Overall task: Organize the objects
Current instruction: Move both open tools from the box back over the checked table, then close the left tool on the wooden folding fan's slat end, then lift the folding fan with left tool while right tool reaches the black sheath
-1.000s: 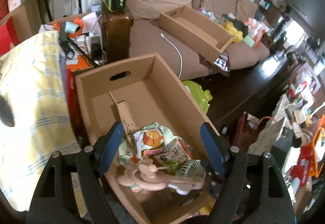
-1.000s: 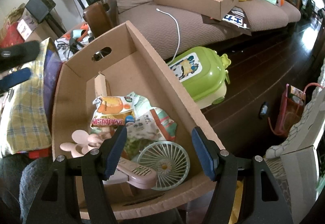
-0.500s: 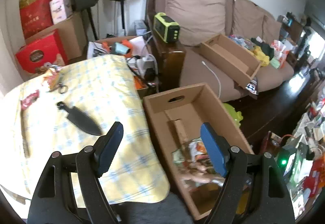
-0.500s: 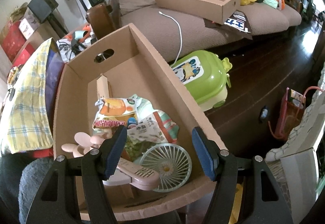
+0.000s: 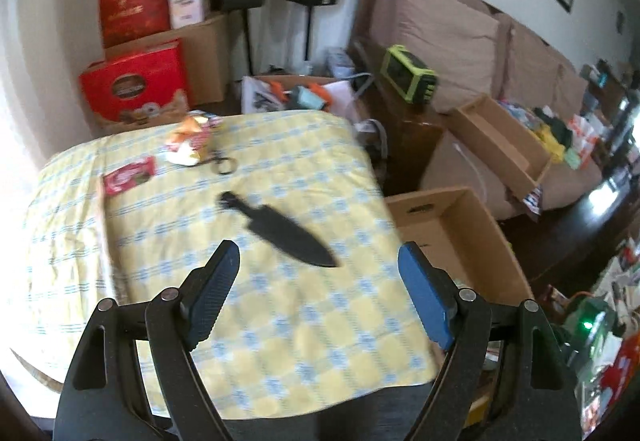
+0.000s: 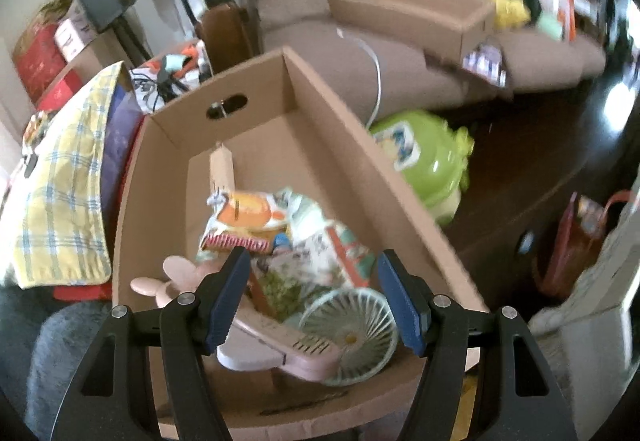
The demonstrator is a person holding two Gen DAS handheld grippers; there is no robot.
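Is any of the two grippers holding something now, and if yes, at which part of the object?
Nothing is held. The left gripper is open above the yellow checked tablecloth; the right gripper is open above the cardboard box.

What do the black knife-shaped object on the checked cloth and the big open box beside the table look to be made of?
Black knife-shaped object: matte, uniformly black, no metallic glint, so probably a plastic sheath or coated blade; motion blur leaves that open. Big open brown box: corrugated cardboard, dull tan, with folded wall seams and a punched handle slot.
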